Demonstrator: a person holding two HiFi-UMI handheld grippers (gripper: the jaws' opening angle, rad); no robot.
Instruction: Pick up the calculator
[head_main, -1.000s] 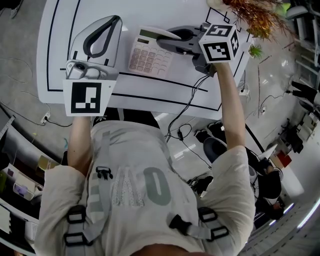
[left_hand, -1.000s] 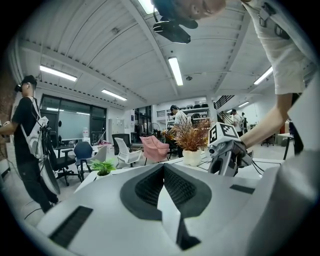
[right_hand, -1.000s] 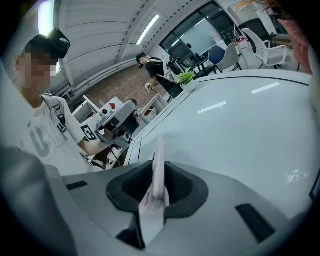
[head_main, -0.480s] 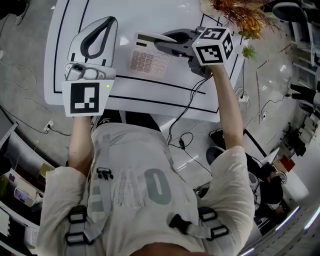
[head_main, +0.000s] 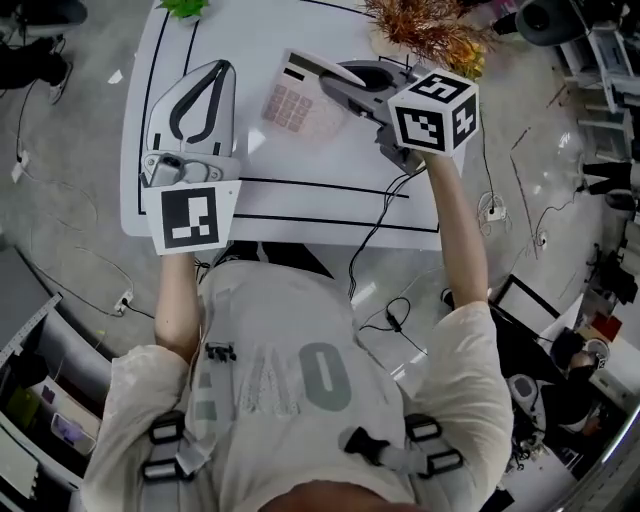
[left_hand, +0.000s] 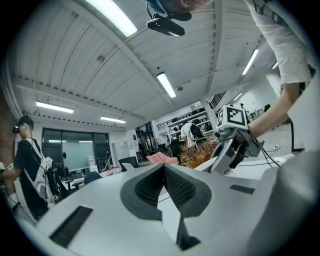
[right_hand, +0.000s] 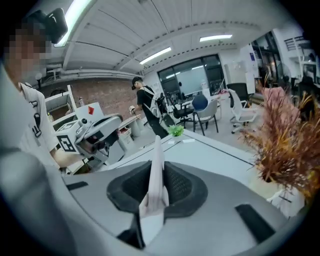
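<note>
Right gripper view: calculator (right_hand: 157, 148) clamped edge-on by right gripper (right_hand: 158, 167), long axis crosswise; left gripper (left_hand: 164, 167) closed, empty, left of calculator.

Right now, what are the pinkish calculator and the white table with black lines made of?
Pale pink-and-white calculator: probably hard plastic with a smooth, matte finish. Its thin, stiff body and rows of moulded keys suggest that.
White table with black lines: a smooth, even top, perhaps laminate or painted board. The look alone doesn't tell which.
</note>
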